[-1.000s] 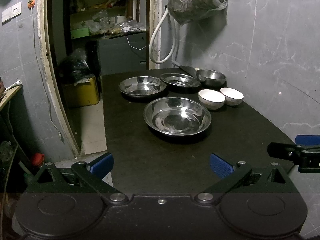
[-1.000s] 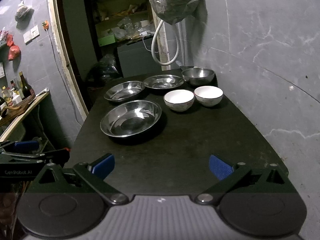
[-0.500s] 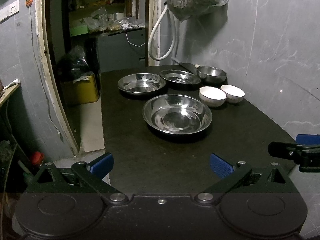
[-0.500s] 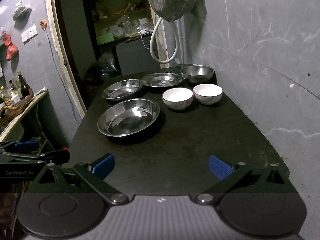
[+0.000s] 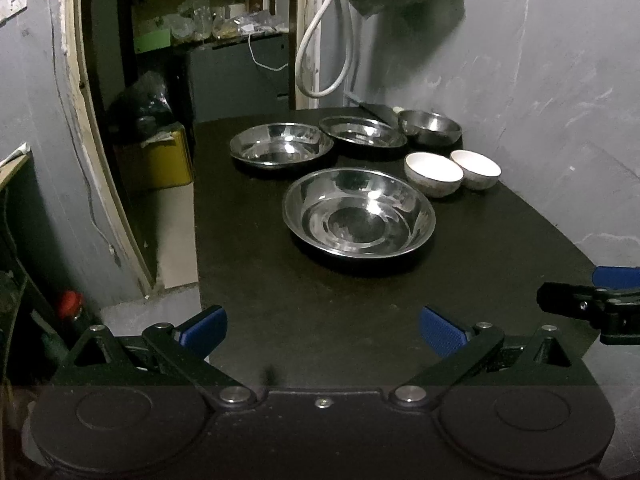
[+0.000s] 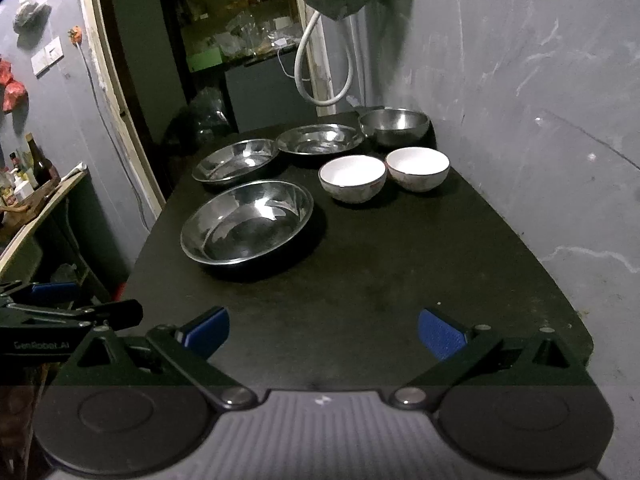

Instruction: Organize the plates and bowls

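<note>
Both tongs stand with their blue pads spread wide and nothing between them. The left gripper (image 5: 322, 330) and the right gripper (image 6: 324, 330) hang side by side over the near end of the black table (image 6: 380, 280), level and aimed down its length.

The dishes lie well ahead of both. Nearest is the large steel plate (image 5: 359, 218), straight ahead of the left tongs and ahead-left of the right ones, so the left seems the better placed for it. Two white bowls (image 6: 352, 178) sit just beside each other, farther on and nearly dead ahead of the right tongs. Beyond lie two more steel plates (image 5: 281, 145) and a steel bowl (image 6: 394, 125) by the wall. All are round, so no axis matters; nothing is stacked yet.
</note>
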A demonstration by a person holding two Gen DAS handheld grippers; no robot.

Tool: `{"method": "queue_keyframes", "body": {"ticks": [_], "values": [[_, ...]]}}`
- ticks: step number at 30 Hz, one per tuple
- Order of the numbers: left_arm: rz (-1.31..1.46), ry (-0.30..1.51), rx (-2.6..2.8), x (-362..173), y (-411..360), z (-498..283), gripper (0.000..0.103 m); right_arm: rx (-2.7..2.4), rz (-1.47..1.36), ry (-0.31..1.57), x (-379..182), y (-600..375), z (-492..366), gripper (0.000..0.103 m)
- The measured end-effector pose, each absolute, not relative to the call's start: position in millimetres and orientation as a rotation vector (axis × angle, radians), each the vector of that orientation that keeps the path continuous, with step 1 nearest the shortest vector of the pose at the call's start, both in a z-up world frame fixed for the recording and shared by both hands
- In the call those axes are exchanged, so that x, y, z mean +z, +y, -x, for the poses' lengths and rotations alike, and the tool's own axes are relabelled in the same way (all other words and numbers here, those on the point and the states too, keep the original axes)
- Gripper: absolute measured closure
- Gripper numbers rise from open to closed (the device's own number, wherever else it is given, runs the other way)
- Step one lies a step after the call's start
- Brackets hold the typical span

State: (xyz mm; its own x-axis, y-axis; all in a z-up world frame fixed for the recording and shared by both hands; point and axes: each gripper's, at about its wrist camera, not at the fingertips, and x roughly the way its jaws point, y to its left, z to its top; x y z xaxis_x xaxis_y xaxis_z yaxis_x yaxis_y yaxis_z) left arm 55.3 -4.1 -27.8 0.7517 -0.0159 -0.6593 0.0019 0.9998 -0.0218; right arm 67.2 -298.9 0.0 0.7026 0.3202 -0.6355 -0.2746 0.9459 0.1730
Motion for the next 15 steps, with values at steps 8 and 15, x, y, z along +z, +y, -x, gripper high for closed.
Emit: {"method": "queue_keyframes", "body": {"ticks": [8,15], "values": [[0.039,0.775,-0.001,-38.6,-0.4,-81.3,0.001,0.348,-0.043,0.752,-7.0,-292.2,-89.8,0.000],[0.039,0.805,0.040,-38.4,6.0,-106.7,0.001,0.406,-0.018,0.726,-1.0,-285.8,-115.2,0.000]]}}
